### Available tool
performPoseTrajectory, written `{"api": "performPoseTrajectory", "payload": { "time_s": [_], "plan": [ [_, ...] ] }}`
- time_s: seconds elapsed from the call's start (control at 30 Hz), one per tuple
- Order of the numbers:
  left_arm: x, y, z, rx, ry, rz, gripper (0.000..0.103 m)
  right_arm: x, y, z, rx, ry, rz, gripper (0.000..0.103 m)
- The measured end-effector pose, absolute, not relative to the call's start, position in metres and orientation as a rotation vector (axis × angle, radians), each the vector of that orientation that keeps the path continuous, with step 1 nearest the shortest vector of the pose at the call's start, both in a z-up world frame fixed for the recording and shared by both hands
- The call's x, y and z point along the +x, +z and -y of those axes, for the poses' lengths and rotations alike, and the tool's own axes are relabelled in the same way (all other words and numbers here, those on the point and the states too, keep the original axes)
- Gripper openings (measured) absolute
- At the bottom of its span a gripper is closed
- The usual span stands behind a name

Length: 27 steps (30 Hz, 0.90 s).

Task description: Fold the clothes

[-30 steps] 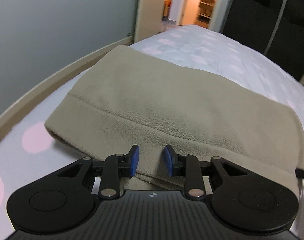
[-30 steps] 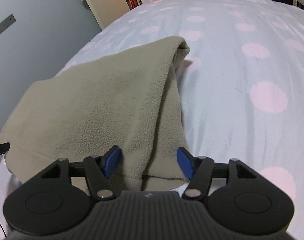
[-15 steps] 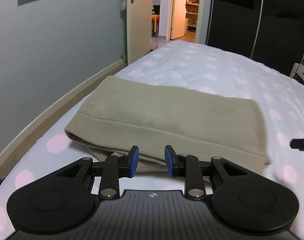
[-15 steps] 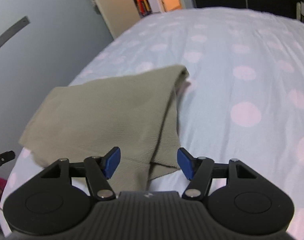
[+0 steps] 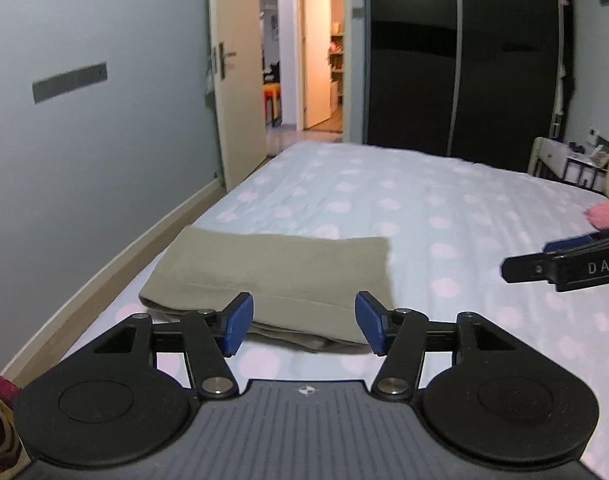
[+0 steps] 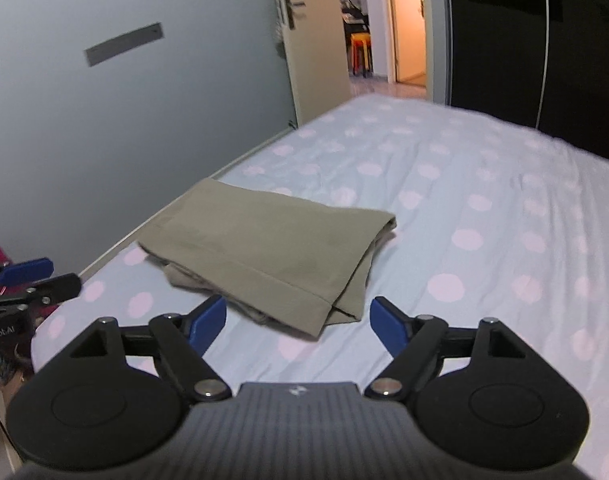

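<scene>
1. Left wrist view: left tool [image 5: 304, 328] spread wide and empty, where a second ago its blue pads sat narrowly apart over the fleece edge. Now backed away and raised, so the whole khaki garment [image 5: 272, 276] shows instead of filling the view. Folded into a flat rectangle, soft matte fleece, stitched hem band along the near edge, thinner layers peeking out beneath. Lying on the bed [image 5: 444, 216], near the bed's left edge beside the wooden frame [image 5: 116, 264].
2. Same view: right tool [image 5: 564, 258] at the far right, well apart from the garment, seen edge-on; cannot tell its opening here. Pink item [image 5: 606, 214] on the bed beyond it.
3. Right wrist view: right tool [image 6: 298, 326] wide open, gripping nothing, pulled back from the garment [image 6: 264, 248] since a second ago. Garment's right fold rounded and bulky; bed [image 6: 484, 220] sheet smooth, pale, with pink dots. Left tool [image 6: 24, 280] left of the garment, off the bed's edge.
</scene>
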State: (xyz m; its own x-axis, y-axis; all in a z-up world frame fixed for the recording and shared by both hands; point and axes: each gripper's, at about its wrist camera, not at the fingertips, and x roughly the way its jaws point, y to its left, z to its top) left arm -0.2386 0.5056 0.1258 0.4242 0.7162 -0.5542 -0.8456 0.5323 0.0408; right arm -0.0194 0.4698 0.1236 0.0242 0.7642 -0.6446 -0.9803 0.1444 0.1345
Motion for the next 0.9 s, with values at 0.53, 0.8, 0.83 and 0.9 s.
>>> {"api": "performPoseTrajectory", "payload": {
  "time_s": [0.53, 0.8, 0.83, 0.9],
  "plan": [
    [-0.254, 0.107, -0.316, -0.177, 1.033, -0.478, 0.079, -0.093, 0.143, -0.216, -0.41, 1.449, -0.426, 0.091],
    [-0.258, 0.064, -0.278, -0.256, 1.0, -0.473, 0.08, -0.099, 0.088, -0.149, -0.264, 1.368, -0.454, 0.094],
    [-0.257, 0.059, -0.277, -0.268, 0.993, -0.48, 0.08, -0.1, 0.082, -0.145, -0.262, 1.352, -0.453, 0.094],
    [-0.257, 0.05, -0.274, -0.277, 0.991, -0.487, 0.08, -0.101, 0.069, -0.14, -0.262, 1.325, -0.446, 0.094]
  ]
}}
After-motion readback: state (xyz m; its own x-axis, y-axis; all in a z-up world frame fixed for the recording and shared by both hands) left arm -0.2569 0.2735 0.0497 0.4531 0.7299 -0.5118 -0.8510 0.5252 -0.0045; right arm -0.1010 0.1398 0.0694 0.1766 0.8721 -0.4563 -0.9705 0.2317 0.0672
